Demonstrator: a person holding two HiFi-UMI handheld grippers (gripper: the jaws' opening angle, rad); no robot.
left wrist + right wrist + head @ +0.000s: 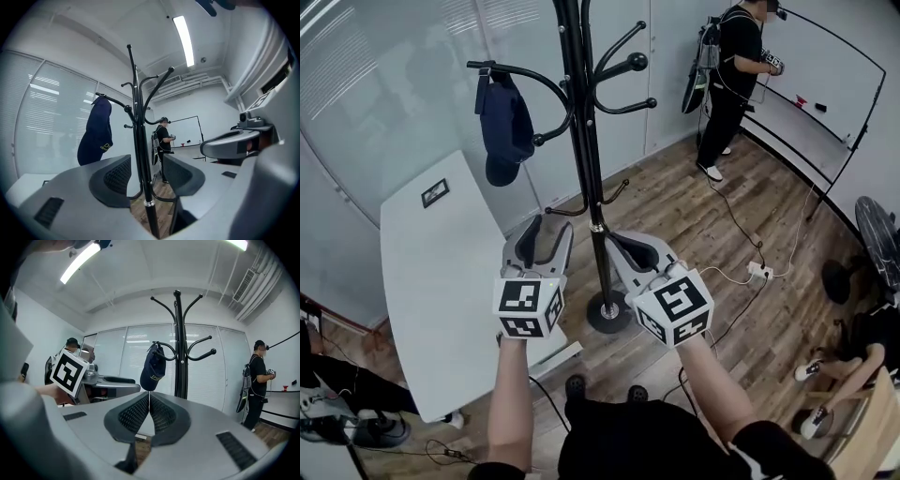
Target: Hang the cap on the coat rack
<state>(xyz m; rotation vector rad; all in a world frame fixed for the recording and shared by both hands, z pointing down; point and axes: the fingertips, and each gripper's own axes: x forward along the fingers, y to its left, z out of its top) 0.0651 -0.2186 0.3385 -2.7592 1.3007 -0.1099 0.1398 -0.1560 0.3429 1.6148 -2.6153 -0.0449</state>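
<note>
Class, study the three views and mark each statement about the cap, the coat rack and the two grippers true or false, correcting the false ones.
1. The cap hangs on the coat rack. True.
2. The left gripper is holding the cap. False: its fingers stand apart and empty.
3. The right gripper has its fingers closed together. True.
4. The coat rack stands on the white table. False: it stands on the wooden floor beside the table.
</note>
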